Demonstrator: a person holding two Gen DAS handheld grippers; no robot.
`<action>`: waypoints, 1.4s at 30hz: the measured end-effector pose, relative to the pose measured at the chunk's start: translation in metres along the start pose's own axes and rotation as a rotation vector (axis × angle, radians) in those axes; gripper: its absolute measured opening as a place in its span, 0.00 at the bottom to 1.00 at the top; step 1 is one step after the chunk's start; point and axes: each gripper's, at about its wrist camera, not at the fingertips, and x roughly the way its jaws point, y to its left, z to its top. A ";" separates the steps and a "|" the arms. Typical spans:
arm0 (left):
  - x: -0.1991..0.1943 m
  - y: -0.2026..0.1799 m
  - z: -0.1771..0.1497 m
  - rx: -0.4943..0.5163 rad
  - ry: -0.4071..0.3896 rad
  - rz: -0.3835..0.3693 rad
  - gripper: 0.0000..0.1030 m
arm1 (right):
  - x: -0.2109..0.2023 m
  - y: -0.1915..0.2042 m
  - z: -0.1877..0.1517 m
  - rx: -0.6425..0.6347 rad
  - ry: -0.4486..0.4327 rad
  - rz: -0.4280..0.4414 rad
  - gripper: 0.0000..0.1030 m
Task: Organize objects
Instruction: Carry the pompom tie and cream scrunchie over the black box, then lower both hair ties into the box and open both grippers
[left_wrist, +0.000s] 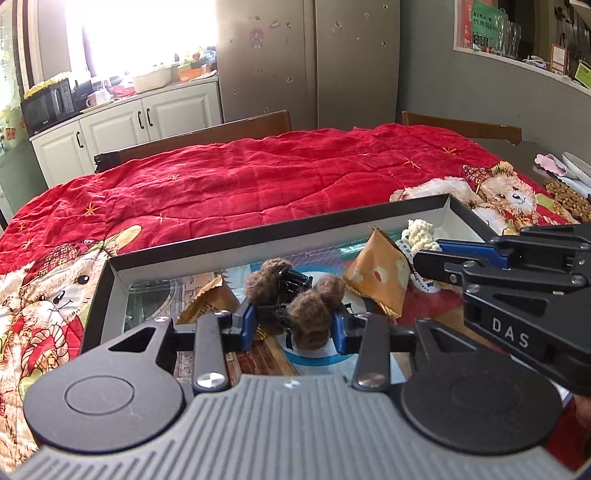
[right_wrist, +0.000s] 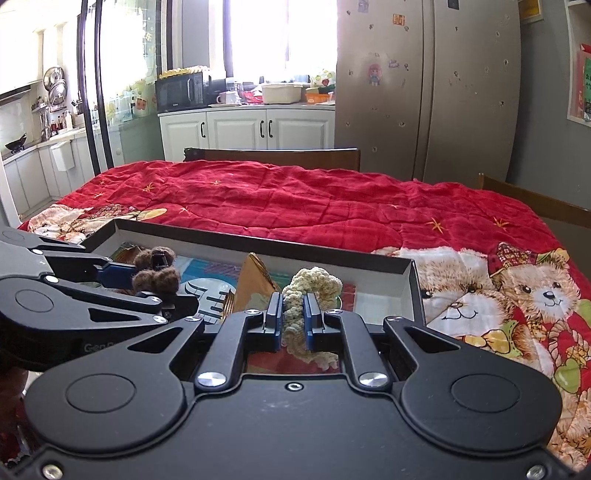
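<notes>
Hair clip (left_wrist: 295, 306) crosswise in left gripper (left_wrist: 295, 326), cream scrunchie (right_wrist: 295, 310) lengthwise clamped in right gripper (right_wrist: 293, 321)

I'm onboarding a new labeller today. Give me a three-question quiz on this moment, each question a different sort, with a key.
1. True or false: the right gripper is shut on the cream scrunchie.
2. What does the left gripper hold? A) snack packet B) brown fuzzy hair claw C) nothing
3. Fill in: both held things are over the open ____.

Key:
1. True.
2. B, the hair claw; the snack packet lies in the box.
3. box.
</notes>
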 end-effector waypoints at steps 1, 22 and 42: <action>0.001 0.000 0.000 0.001 0.002 0.000 0.43 | 0.000 -0.001 0.000 0.002 0.000 0.003 0.11; 0.007 -0.002 -0.001 0.019 0.027 -0.004 0.45 | 0.008 -0.001 0.000 -0.015 0.051 0.052 0.11; 0.007 -0.006 -0.001 0.043 0.030 0.006 0.59 | 0.013 -0.001 -0.001 -0.032 0.083 0.069 0.13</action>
